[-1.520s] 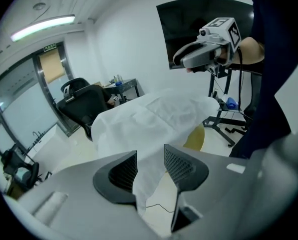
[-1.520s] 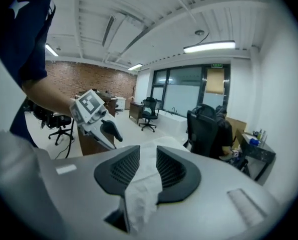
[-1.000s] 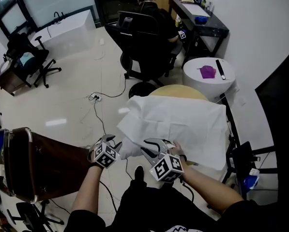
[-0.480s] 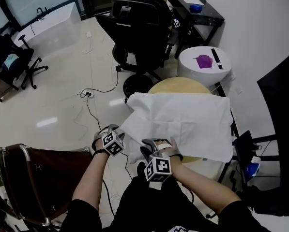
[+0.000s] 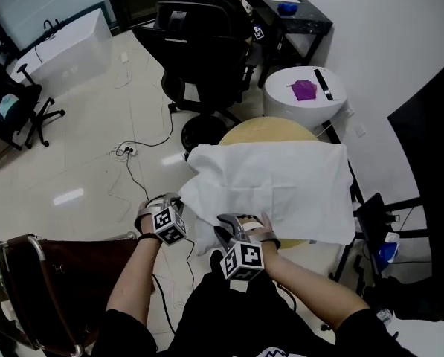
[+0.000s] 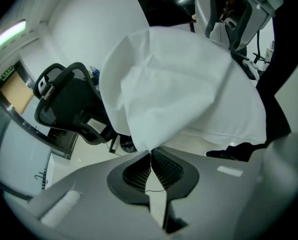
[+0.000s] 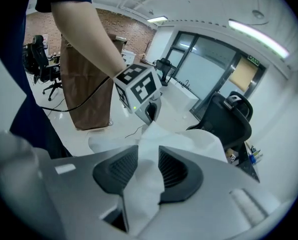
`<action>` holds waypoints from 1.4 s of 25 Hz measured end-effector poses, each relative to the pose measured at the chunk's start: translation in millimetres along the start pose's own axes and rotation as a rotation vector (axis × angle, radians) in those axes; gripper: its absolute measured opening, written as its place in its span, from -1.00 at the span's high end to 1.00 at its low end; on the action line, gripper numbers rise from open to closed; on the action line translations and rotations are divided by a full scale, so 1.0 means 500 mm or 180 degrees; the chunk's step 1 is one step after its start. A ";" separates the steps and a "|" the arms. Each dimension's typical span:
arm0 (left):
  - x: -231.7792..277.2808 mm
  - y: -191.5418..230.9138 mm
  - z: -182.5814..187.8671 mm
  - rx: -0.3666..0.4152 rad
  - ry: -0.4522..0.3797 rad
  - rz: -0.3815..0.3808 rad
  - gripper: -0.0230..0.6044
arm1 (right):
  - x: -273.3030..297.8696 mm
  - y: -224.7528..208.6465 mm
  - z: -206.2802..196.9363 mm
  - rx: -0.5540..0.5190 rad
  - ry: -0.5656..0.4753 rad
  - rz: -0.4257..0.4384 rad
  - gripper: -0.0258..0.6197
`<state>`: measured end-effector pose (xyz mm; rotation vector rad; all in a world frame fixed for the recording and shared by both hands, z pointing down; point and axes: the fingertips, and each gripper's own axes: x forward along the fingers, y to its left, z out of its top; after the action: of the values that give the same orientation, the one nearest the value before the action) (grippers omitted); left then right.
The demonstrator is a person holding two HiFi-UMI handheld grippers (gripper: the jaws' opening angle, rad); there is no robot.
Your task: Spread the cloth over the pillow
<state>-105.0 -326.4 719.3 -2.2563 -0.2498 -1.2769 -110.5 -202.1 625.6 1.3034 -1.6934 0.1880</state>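
A white cloth (image 5: 274,188) lies spread over the pillow, which is hidden beneath it, on a round yellowish table (image 5: 270,127). My left gripper (image 5: 178,201) is at the cloth's near left corner. In the left gripper view its jaws (image 6: 149,153) have just closed, and the pads meet with the tip of the cloth (image 6: 178,94) pinched between them. My right gripper (image 5: 240,222) is at the near edge. Its jaws (image 7: 149,159) have just opened a little and stand apart, with a loose fold of cloth (image 7: 149,134) lying between them.
A black office chair (image 5: 207,50) stands beyond the table, with a white round side table (image 5: 305,99) to its right. A brown leather chair (image 5: 58,274) is at the lower left. Cables (image 5: 132,151) trail over the floor. A black stand (image 5: 370,222) is by the table's right side.
Both grippers have come down and toward me at the cloth's near edge. The cloth has settled flatter over the pillow. The left jaws have shut on the corner.
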 end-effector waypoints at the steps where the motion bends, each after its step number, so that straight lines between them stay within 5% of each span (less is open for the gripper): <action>1: -0.020 0.016 0.010 0.0036 -0.0042 0.0105 0.92 | -0.006 -0.009 0.002 0.0059 -0.0033 -0.0031 0.49; 8: -0.205 0.139 0.203 0.0537 -0.0557 0.0939 0.92 | -0.067 -0.089 -0.009 0.0562 -0.0257 -0.0245 0.49; 15: -0.305 0.110 0.478 0.1371 -0.1188 0.1272 0.92 | -0.177 -0.182 -0.099 0.1109 -0.0330 -0.0628 0.49; 25: -0.215 -0.137 0.734 0.2567 -0.1422 0.0754 0.93 | -0.323 -0.274 -0.360 0.1810 -0.0028 -0.1196 0.49; 30: -0.113 -0.265 0.742 0.2914 -0.1132 0.0284 0.92 | -0.381 -0.301 -0.445 0.1979 0.0059 -0.1354 0.49; 35: -0.029 -0.326 0.700 0.3032 -0.0746 -0.0166 0.70 | -0.395 -0.312 -0.456 0.1902 0.0020 -0.1294 0.49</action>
<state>80.5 -2.1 620.8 -1.5483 -0.8100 -0.6675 143.6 5.0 536.5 2.0530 -1.3707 0.4793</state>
